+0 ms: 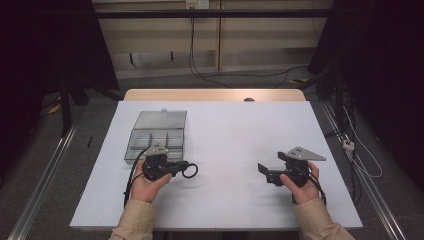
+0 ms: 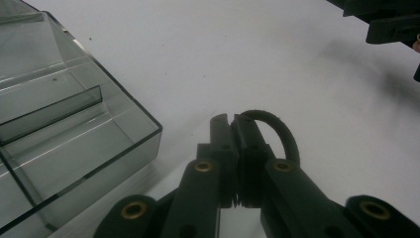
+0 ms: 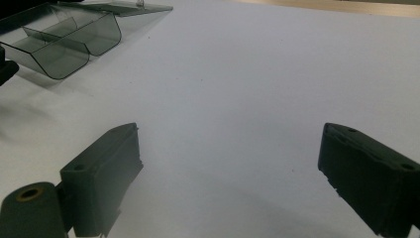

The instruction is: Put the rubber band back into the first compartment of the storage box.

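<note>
Black rubber ring [image 1: 190, 170] pinched by one edge in the closed jaws of the left gripper [image 1: 176, 168], loop sticking out toward 3 o'clock, just above the white table [image 1: 225, 135]. In the left gripper view, same ring [image 2: 277, 130] curving out beside the shut fingertips [image 2: 233, 130]. Clear plastic box [image 1: 157, 137] lying at about 11 o'clock from the ring, near it, lid folded back flat, compartments looking empty. Right gripper [image 1: 263, 170] resting well apart at 3 o'clock, jaws wide open and holding nothing, bare table between the pads [image 3: 106, 168]. Judged from this: picking up done, ring not yet in the box. Left to do: carry over a compartment, lower, release.
</note>
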`<action>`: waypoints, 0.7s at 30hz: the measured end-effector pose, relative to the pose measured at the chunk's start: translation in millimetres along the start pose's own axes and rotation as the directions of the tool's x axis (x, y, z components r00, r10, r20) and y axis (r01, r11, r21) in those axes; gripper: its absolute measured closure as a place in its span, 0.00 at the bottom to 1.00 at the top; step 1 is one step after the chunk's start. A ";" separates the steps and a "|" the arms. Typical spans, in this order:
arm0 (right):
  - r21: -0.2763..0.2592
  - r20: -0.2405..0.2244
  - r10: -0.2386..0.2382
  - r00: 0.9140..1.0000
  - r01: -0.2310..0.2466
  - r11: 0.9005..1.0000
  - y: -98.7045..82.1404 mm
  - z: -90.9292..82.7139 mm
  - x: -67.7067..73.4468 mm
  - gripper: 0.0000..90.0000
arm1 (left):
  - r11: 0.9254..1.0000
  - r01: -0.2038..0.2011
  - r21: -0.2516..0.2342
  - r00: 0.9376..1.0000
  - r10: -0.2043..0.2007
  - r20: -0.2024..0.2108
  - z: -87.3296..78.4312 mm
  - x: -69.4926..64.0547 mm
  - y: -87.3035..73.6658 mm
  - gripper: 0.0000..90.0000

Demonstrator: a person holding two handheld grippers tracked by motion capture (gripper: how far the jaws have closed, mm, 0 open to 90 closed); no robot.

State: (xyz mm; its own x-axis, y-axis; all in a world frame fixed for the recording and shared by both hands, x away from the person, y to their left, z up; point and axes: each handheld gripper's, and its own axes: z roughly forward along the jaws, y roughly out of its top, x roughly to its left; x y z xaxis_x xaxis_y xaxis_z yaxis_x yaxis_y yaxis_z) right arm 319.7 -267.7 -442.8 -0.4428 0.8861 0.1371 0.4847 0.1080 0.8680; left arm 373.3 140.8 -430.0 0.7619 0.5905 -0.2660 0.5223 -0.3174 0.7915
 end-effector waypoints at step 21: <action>-0.005 -0.002 0.002 1.000 -0.002 1.000 1.9 1.2 0.9 0.10 | 0.999 0.039 -0.010 0.998 -0.039 -0.044 -18.3 18.5 1.7 0.98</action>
State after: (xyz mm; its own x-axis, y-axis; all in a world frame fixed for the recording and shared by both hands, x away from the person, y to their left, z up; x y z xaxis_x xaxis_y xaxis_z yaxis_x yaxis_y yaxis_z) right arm 321.1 -266.2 -441.6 -0.4435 0.8853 0.1398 0.4816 0.1039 0.8702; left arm 381.3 164.7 -423.5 0.7233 0.6346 -0.2722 0.5474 -0.2867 0.7862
